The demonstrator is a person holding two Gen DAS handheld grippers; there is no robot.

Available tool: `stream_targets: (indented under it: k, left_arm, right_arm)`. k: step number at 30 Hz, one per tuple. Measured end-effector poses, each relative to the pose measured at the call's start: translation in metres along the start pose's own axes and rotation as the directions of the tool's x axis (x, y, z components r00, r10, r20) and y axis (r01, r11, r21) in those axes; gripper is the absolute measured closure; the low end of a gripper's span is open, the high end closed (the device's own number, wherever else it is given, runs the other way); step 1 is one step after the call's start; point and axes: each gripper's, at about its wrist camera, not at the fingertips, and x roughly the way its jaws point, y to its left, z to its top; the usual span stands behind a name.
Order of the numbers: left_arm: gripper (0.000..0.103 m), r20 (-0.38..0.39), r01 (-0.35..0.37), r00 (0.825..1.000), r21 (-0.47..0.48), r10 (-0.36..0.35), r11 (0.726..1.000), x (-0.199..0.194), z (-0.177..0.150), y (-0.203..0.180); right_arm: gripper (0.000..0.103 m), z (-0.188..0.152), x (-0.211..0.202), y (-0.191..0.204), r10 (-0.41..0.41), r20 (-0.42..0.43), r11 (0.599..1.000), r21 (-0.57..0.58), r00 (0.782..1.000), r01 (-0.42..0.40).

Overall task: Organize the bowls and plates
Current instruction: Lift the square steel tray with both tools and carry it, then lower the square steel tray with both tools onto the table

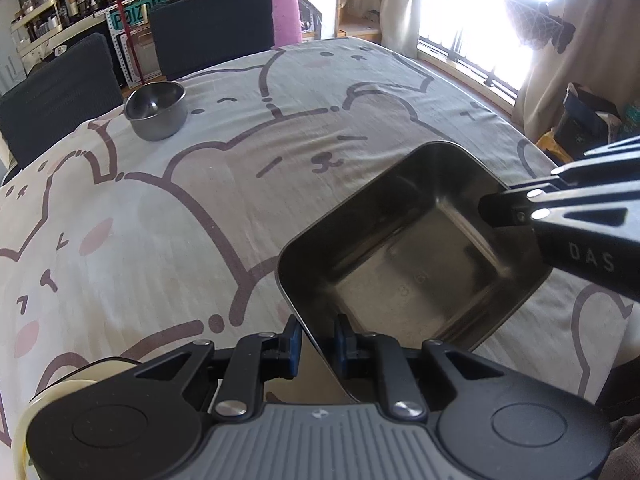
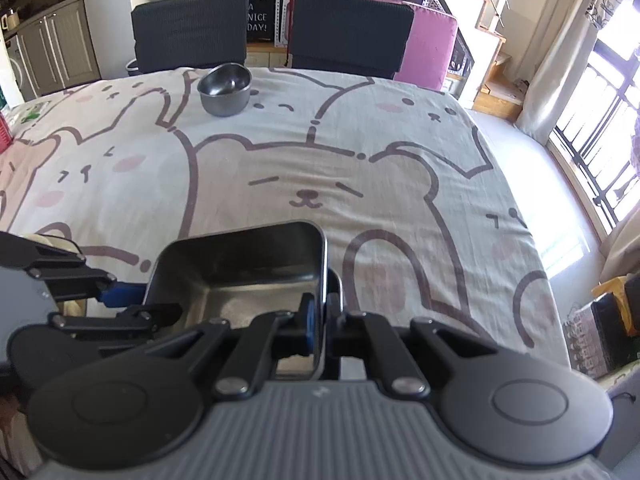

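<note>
While both grippers hang onto the square steel tray [image 1: 408,248], nothing blocks it. Right gripper [image 2: 319,320] is clamped on its right wall; left gripper [image 1: 317,346] straddles its near rim, pads slightly apart, grip unclear. Past the tray, across the bear-print tabletop [image 2: 360,168], sits a round steel bowl [image 2: 225,89], with two dark chairs [image 2: 352,32] behind.

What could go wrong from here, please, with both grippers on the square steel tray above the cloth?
1. The left gripper straddles the square tray rim with a visible gap at its jaws, so only the right gripper, clamped on the opposite wall, may be carrying it; the tray could tilt or slip.
2. The tablecloth is wrinkled, so a dragged tray could bunch it and shift the round bowl near the far edge.
</note>
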Motion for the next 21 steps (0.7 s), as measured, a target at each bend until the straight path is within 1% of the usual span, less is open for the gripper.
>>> stream_targets:
  k: [6, 17, 21]
  left_arm:
    - [0.084, -0.027, -0.001, 1.0, 0.013, 0.001, 1.0, 0.008, -0.002, -0.003]
    - [0.085, -0.021, -0.004, 1.0, 0.053, 0.006, 0.999, 0.009, -0.001, -0.004]
    - [0.086, -0.02, 0.004, 1.0, 0.085, -0.002, 0.996, 0.01, -0.001, -0.002]
  right_arm:
    - [0.096, -0.002, 0.012, -0.001, -0.008, -0.039, 1.0, 0.001, 0.999, 0.009]
    - [0.098, -0.005, 0.031, -0.001, -0.024, -0.107, 0.999, -0.041, 0.994, 0.02]
    - [0.099, -0.006, 0.036, -0.006, 0.001, -0.123, 1.0, -0.018, 0.992, -0.003]
